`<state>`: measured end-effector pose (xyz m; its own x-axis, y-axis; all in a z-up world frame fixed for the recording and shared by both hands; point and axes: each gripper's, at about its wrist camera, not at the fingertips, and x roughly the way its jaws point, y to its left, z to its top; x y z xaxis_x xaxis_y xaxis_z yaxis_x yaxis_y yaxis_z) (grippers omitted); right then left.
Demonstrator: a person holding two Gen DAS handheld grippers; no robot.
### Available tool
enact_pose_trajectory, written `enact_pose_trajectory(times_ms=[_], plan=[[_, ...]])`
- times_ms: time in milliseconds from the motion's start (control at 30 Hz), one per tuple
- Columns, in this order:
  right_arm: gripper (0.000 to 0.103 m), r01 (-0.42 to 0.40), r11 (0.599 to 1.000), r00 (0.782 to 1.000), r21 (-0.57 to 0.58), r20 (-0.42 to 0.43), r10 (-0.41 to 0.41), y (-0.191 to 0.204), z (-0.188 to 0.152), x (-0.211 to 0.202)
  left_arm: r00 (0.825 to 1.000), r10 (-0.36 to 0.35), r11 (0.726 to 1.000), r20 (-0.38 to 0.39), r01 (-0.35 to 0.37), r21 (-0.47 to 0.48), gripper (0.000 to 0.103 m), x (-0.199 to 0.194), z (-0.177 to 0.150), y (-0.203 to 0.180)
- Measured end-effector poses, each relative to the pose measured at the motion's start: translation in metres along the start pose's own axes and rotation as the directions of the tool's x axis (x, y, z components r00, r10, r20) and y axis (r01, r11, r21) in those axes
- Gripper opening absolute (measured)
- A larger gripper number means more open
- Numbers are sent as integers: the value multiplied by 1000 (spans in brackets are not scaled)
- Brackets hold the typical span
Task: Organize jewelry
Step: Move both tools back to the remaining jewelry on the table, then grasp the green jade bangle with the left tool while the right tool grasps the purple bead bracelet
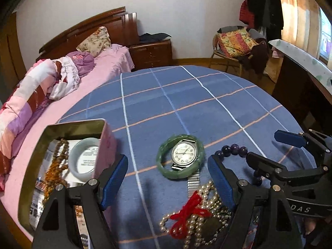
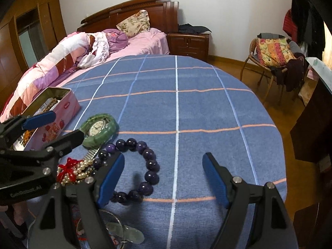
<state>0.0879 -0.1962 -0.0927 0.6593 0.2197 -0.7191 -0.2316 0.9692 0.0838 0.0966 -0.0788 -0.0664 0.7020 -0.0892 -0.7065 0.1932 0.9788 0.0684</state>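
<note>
A green jade bangle (image 1: 180, 157) lies on the blue checked cloth (image 1: 186, 103) with a silver watch (image 1: 184, 153) across it. A pearl necklace with a red bow (image 1: 193, 213) lies nearer me. A purple bead bracelet (image 2: 143, 166) lies to the right. A pink tin (image 1: 62, 145) at left holds a pale bangle (image 1: 84, 161) and brown beads (image 1: 60, 161). My left gripper (image 1: 168, 182) is open and empty above the watch strap and pearls. My right gripper (image 2: 164, 178) is open and empty, its left finger (image 2: 110, 178) over the purple bracelet.
A bed with pink sheets and a folded quilt (image 1: 31, 95) lies left of the table. A wooden nightstand (image 2: 187, 42) and a chair with cushions (image 2: 274, 56) stand behind. A dark cabinet (image 2: 311, 124) is at the right. Small pendants (image 2: 124, 232) lie near the front edge.
</note>
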Motion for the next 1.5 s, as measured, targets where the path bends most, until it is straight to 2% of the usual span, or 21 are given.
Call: enact_pose_trajectory(times_ms=[100, 233, 333, 400, 467, 600, 767, 833, 867, 900, 933, 1000, 1067, 1300, 1500], plan=[[80, -10, 1000, 1000, 12, -3, 10, -2, 0, 0, 1000, 0, 1000, -10, -1, -16, 79, 6, 5, 2], [66, -10, 1000, 1000, 17, -24, 11, -3, -1, 3, 998, 55, 998, -31, -56, -37, 79, 15, 5, 9], [63, -7, 1000, 1000, 10, -26, 8, -2, -1, 3, 995, 85, 995, -44, -87, -45, 77, 18, 1, 13], [61, -8, 1000, 1000, 3, -28, 8, -1, -1, 3, 994, 91, 995, -56, -94, -42, 63, 21, 0, 13], [58, -5, 1000, 1000, -1, -28, 5, 0, 0, 3, 994, 77, 996, -74, -80, -34, 42, 25, -2, 10], [57, -9, 1000, 999, 1, -38, 9, 1, -1, 4, 993, 74, 996, -91, -78, -32, 34, 30, -4, 9], [57, -17, 1000, 998, -1, -66, 17, 1, 1, 9, 991, 2, 997, -136, -13, -75, 32, 40, -5, 16], [57, -22, 1000, 996, -6, -84, 21, 2, 1, 13, 992, -6, 997, -129, -4, -80, 30, 40, -5, 17], [57, -24, 1000, 995, -7, -97, 23, 2, 0, 15, 992, -17, 997, -127, 8, -71, 15, 40, -5, 15], [56, -21, 1000, 995, -10, -96, 20, 2, 0, 15, 992, -30, 998, -126, 23, -54, 6, 39, -5, 11], [56, -17, 1000, 995, -17, -97, 15, 3, 0, 15, 992, -13, 999, -125, 10, -32, 6, 37, -5, 6], [39, -16, 1000, 995, -25, -97, 14, 5, 0, 14, 993, -7, 1000, -117, 4, -25, 6, 34, -8, 4], [17, -36, 999, 995, -25, -95, 34, 4, -1, 13, 994, -12, 999, -112, 8, -35, 6, 32, -9, 6], [17, -59, 998, 996, -6, -64, 58, 0, -2, 6, 1000, 3, 996, -17, -5, -86, 6, 8, -6, 20], [16, -64, 998, 998, -11, -19, 64, 2, 0, -1, 999, -18, 995, 35, 21, -94, 6, -10, -3, 20]])
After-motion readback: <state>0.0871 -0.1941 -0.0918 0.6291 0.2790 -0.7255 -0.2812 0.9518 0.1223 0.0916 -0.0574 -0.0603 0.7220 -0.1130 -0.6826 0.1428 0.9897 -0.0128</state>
